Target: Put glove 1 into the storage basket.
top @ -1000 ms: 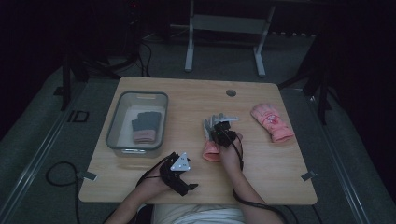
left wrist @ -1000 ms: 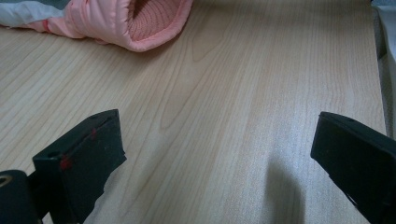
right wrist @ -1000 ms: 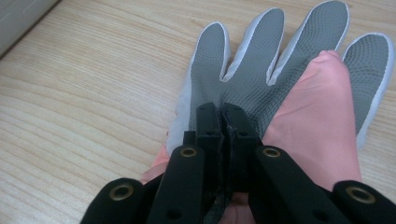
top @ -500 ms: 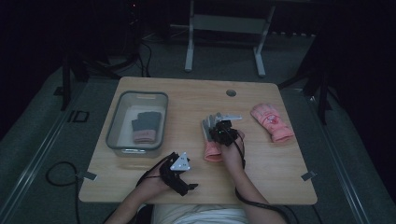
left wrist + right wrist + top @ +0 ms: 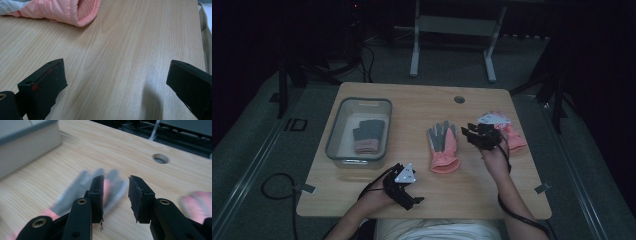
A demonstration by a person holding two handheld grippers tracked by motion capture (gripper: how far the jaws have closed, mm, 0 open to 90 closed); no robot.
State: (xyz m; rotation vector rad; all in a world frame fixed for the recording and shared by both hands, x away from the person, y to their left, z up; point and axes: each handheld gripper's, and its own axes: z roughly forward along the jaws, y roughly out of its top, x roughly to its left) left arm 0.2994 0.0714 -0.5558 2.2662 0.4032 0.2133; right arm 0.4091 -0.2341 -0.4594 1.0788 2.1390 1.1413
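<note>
- Right claw: held above the desk between two gloves, jaws parted by a modest gap with nothing between them, as the right gripper view showed; that view was blurred.
- Left claw: low at the desk's near edge, jaws spread wide and empty, with bare wood grain between them in the left gripper view.
- Grey-and-pink glove: flat on the desk near its middle, grey fingers pointing away from the person, pink cuff toward the person, just left of the right claw; its cuff appeared at the top of the left gripper view, and it lay beyond the jaws in the right gripper view.
- Pink glove: on the desk toward its right edge, partly hidden behind the right claw and hand.
- Grey bin: on the left part of the desk, holding a third glove with grey fingers and pink cuff.
- Round hole: in the desk top near its far edge.
</note>
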